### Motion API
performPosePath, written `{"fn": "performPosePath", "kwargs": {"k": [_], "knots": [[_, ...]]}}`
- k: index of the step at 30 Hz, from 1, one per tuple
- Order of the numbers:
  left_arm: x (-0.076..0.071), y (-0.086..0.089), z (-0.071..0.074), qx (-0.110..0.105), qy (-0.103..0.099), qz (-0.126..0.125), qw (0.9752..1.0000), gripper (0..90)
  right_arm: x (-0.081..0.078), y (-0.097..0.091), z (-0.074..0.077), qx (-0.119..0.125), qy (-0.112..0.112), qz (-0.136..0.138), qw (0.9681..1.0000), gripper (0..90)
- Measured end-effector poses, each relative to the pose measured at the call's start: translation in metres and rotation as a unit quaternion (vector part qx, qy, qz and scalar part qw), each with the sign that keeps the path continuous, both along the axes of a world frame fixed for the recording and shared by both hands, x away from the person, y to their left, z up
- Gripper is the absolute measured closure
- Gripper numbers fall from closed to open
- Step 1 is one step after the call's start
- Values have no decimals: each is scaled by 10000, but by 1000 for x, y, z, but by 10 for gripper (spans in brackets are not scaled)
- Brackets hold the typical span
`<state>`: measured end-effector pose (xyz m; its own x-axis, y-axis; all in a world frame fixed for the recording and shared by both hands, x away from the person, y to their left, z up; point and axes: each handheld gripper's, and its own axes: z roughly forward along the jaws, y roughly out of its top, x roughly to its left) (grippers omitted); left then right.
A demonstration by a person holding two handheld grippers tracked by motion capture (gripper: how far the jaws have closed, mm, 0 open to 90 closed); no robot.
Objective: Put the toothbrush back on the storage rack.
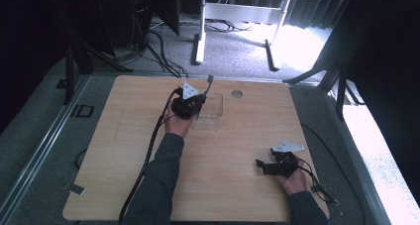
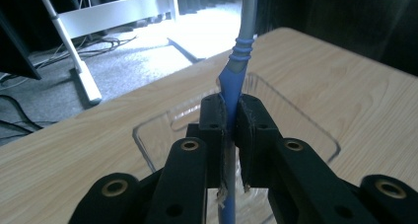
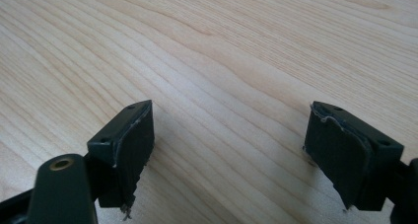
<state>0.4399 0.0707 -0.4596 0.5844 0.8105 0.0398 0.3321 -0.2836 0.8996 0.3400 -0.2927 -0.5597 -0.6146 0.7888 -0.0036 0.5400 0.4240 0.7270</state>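
Toothbrush sits pinched upright in the left gripper, right above the clear plastic tray below its jaws. Best bet: lower slowly, tilt it flat, then let go. Right gripper idles wide open over bare table.

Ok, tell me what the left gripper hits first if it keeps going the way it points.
Probably the clear tray. The left gripper, shut on a blue-handled tool, points into it, with the table under it. How far above the tray it hangs is hard to judge.
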Motion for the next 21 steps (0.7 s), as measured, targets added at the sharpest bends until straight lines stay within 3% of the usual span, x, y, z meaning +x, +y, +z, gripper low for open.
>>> {"fn": "performPosePath", "kwargs": {"k": [2, 6, 11, 16, 21], "knots": [[-1, 0, -4, 118, 88, -79, 9999, 814, 0, 0, 0, 1, 2, -1, 10000, 187], [-6, 4, -10, 155, 276, -294, 9991, 774, 0, 0, 0, 4, 8, -3, 10000, 187], [-17, 14, -8, 17, 326, -357, 9988, 644, 0, 0, 0, 3, 6, 0, 10000, 187], [-29, 30, -4, -148, 296, -299, 9990, 548, 0, 0, 0, 2, 7, -1, 10000, 187], [-42, 49, -4, -197, 250, -40, 9995, 477, 0, 0, 0, 3, 13, -6, 10000, 187]]}}
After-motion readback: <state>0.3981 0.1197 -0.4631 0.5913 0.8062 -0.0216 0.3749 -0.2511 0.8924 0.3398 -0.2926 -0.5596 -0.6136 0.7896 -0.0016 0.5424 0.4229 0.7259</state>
